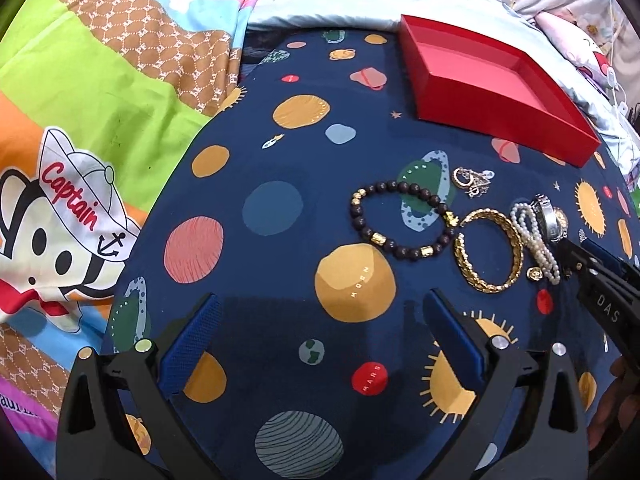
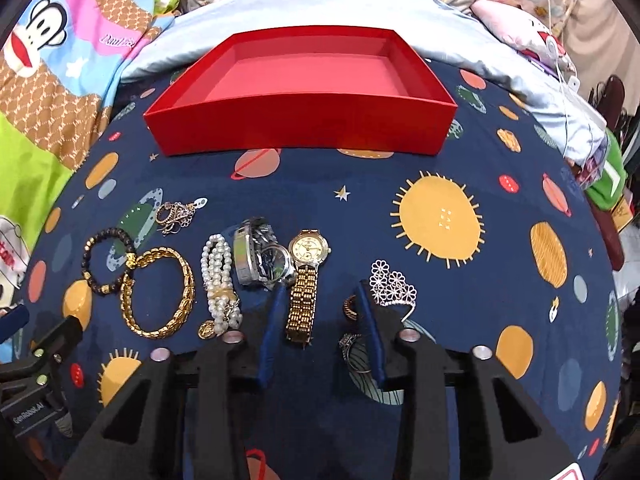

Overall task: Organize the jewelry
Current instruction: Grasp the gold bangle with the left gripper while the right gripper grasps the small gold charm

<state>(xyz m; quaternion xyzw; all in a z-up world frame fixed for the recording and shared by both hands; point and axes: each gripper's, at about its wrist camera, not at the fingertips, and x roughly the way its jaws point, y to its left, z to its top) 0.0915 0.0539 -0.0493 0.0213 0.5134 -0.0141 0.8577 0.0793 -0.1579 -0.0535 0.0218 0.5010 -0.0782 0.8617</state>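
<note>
An empty red box (image 2: 300, 92) stands at the back of the space-print cloth; it also shows in the left wrist view (image 1: 492, 88). In front lie a dark bead bracelet (image 1: 400, 216), a gold chain bracelet (image 2: 160, 292), a pearl bracelet (image 2: 220, 280), a silver watch (image 2: 260, 260), a gold watch (image 2: 306, 280), a silver flower tiara (image 2: 394, 284), rings (image 2: 352, 344) and a small charm cluster (image 2: 176, 214). My right gripper (image 2: 324, 292) is open, its fingers on either side of the gold watch's band. My left gripper (image 1: 324, 304) is open and empty, left of the jewelry.
A cartoon-print quilt (image 1: 80, 120) lies to the left. A pale blue pillow (image 2: 280, 4) sits behind the box. Clutter and cables (image 2: 572, 80) are at the far right edge.
</note>
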